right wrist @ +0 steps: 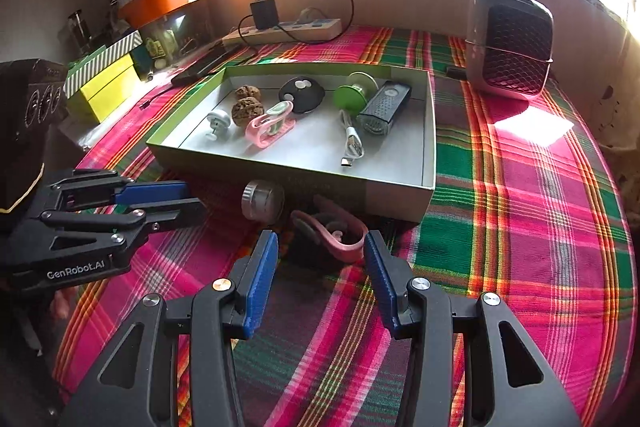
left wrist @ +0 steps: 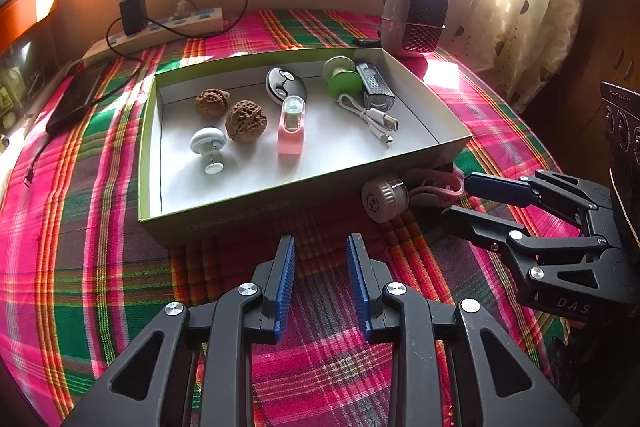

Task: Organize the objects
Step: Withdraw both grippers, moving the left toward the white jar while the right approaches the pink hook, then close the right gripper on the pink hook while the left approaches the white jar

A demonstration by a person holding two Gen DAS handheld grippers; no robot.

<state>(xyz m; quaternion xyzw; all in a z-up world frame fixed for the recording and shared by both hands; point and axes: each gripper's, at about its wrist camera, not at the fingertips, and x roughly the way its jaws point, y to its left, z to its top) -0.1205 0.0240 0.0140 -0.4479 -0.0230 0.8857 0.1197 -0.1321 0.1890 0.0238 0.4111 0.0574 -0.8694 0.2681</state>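
A shallow green-rimmed box (left wrist: 452, 137) (right wrist: 430, 131) sits on the plaid cloth and holds two walnuts (left wrist: 245, 119), a pink clip (left wrist: 291, 131), a white knob (left wrist: 208, 143), a round black gadget (left wrist: 285, 85), a green spool (left wrist: 340, 77), a bike light (left wrist: 374, 87) and a USB cable (left wrist: 372, 117). Outside, against the box's near wall, lie a round silver-white cap (left wrist: 383, 198) (right wrist: 262, 199) and a pink clip (left wrist: 434, 187) (right wrist: 334, 233). My right gripper (right wrist: 320, 245) (left wrist: 458, 197) is open just before this pink clip. My left gripper (left wrist: 320, 247) (right wrist: 192, 197) is open and empty.
A grey mesh-front heater (left wrist: 416, 13) (right wrist: 510, 43) stands behind the box. A power strip (left wrist: 160, 29) with a black charger and cable lies at the back left, with a dark phone (left wrist: 76, 95) beside it. Yellow and green boxes (right wrist: 106, 79) stand at the left.
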